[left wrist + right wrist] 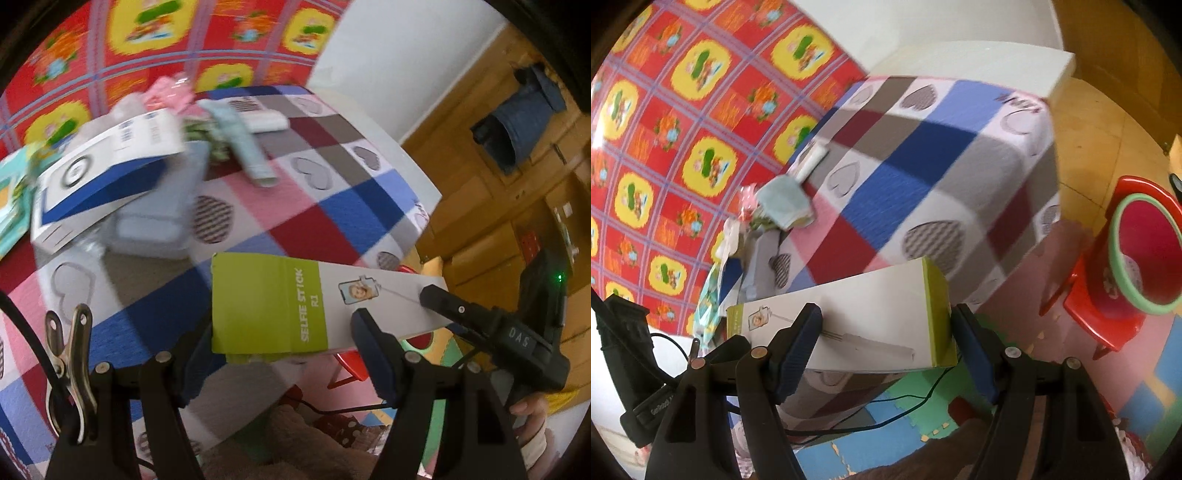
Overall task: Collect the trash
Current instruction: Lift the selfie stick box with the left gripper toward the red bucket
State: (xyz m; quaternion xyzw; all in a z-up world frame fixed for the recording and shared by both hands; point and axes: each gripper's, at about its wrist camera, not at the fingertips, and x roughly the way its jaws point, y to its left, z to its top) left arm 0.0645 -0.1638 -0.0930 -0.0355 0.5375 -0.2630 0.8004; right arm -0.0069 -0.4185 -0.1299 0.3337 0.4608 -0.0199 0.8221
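A long white and green selfie-stick box (pixel 266 306) hangs in the air over the near edge of the checked table (pixel 332 192). My right gripper (pixel 886 314) is shut on the box (pixel 871 295), one finger on its pictured white face and the other behind it. In the left wrist view the right gripper (pixel 439 306) clamps the box's white end. My left gripper (pixel 280 332) stands open, with the box's green end just ahead of its fingers. A red bin with a green rim (pixel 1145 251) stands on a red stool at the right.
Other litter lies at the table's far side: a white and blue box (pixel 103 173), a pale blue packet (pixel 240 140), a pink wrapper (pixel 170 92) and a clear tub (pixel 155 221). Foam floor mats (pixel 897 417) and a black cable lie below. A hand (pixel 528 410) holds the right gripper.
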